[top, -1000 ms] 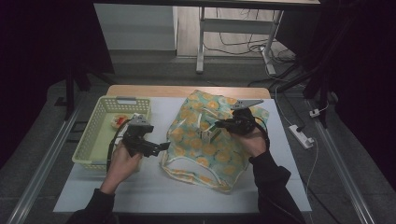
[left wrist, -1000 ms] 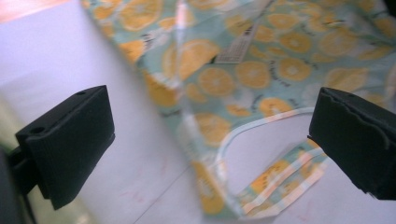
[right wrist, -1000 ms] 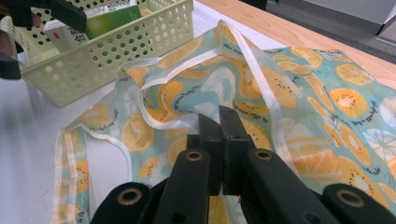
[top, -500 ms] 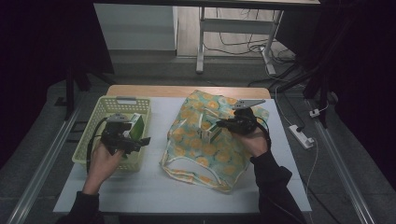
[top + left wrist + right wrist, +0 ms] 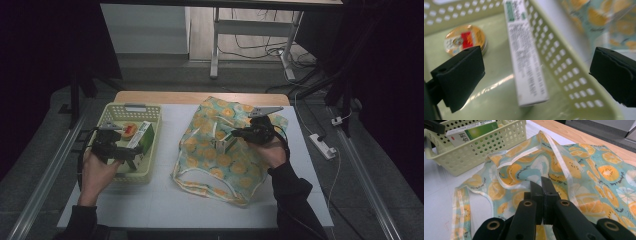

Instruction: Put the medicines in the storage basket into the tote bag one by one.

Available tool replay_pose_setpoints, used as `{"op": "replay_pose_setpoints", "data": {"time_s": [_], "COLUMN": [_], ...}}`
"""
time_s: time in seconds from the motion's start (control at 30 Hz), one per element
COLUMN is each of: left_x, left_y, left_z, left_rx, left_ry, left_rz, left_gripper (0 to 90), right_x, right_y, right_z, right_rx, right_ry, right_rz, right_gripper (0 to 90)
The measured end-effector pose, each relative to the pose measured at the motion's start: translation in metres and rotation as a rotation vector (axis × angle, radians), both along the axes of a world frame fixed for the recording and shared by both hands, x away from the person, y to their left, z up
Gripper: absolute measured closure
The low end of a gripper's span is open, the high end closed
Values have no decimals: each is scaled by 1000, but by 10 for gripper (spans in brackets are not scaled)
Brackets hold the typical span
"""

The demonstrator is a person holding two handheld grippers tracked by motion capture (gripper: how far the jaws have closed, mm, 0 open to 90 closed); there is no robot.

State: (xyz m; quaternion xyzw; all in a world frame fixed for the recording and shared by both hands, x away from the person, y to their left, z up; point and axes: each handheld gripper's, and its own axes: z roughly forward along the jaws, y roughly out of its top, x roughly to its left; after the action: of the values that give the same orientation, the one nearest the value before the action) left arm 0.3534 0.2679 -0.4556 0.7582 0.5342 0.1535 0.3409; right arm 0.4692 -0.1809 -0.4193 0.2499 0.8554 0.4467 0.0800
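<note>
Left gripper [image 5: 131, 154] gaping wide over the basket, right gripper [image 5: 541, 185] clamped on the bag.

Near our edge of the table [image 5: 165, 210], our left jaws straddle the green-and-white box [image 5: 526, 55] in the basket [image 5: 150, 172], touching nothing. A round tin [image 5: 465, 40] lies beyond it. Mid-table, our right jaws pinch the orange-print bag [image 5: 584, 180] fabric flat.

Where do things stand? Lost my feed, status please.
Left hand-held gripper open over the basket, straddling the box. Right hand-held gripper shut on the fruit-print bag. Basket wall between box and bag.
</note>
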Motion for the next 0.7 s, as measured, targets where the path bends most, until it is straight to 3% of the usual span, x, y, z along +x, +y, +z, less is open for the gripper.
{"op": "replay_pose_setpoints", "data": {"time_s": [0.2,0.33,0.47,0.7], "left_x": [7,8,7,7], "left_y": [1,-1,-1,-1], "left_z": [-14,-18,-18,-18], "left_rx": [46,84,105,85], "left_ry": [76,109,139,188], "left_rz": [14,31,29,21], "left_gripper": [1,52,186,401], "right_x": [0,0,0,0], "right_y": [1,2,2,2], "right_z": [-1,-1,-1,-1], "right_rx": [-5,-7,-7,-9], "right_ry": [2,4,4,5], "right_rz": [3,5,5,6], "right_gripper": [896,897,896,897]}}
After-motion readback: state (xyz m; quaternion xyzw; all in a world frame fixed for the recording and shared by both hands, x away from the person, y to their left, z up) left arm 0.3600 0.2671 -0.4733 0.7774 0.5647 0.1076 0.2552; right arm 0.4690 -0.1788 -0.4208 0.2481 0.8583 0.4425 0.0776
